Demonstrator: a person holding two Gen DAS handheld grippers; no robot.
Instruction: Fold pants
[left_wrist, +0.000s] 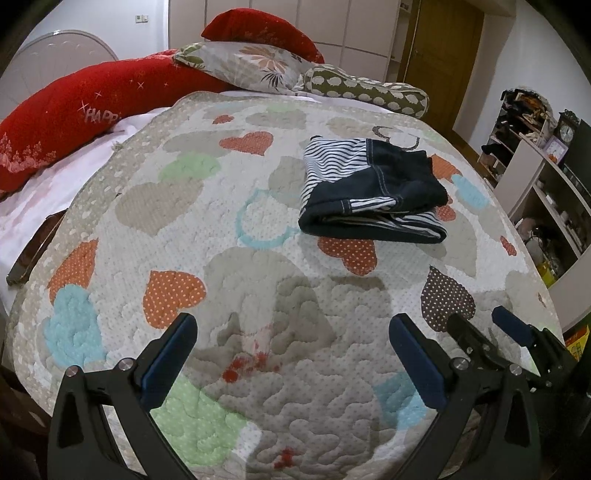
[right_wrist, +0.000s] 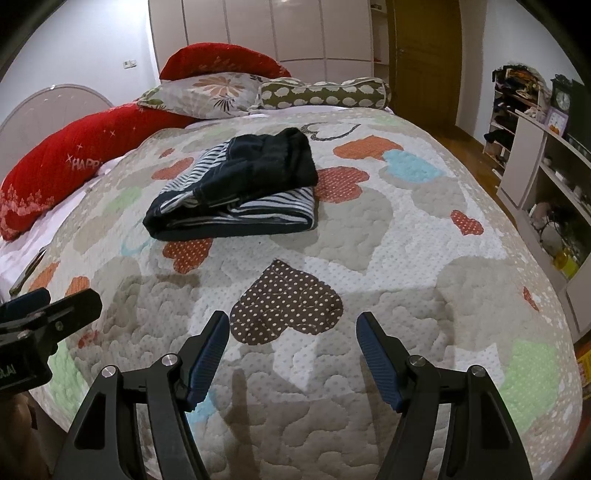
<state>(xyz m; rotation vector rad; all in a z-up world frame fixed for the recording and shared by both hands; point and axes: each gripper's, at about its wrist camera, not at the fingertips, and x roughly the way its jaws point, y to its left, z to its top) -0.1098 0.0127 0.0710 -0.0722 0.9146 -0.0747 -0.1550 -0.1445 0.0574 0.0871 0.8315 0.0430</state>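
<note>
The pants (left_wrist: 373, 195) lie folded into a compact bundle on the quilt (left_wrist: 258, 369), well ahead of both claws. The left claw (left_wrist: 291, 360) and the right claw (right_wrist: 293, 354) hang wide and empty above bare quilt, apparently because folding is complete.

The left gripper (left_wrist: 293, 325) has two black plastic arms shaped like open triangular frames, each tipped with a dark blue pad (left_wrist: 168, 363). Round silver screws (left_wrist: 125, 364) sit at the arm joints. The right gripper (right_wrist: 293, 323) is built alike: black skeletal arms, silver screw heads (right_wrist: 169, 359), and blue ribbed pads (right_wrist: 208, 356). Left of the right gripper, the other tool's black body carries small pale lettering.
</note>
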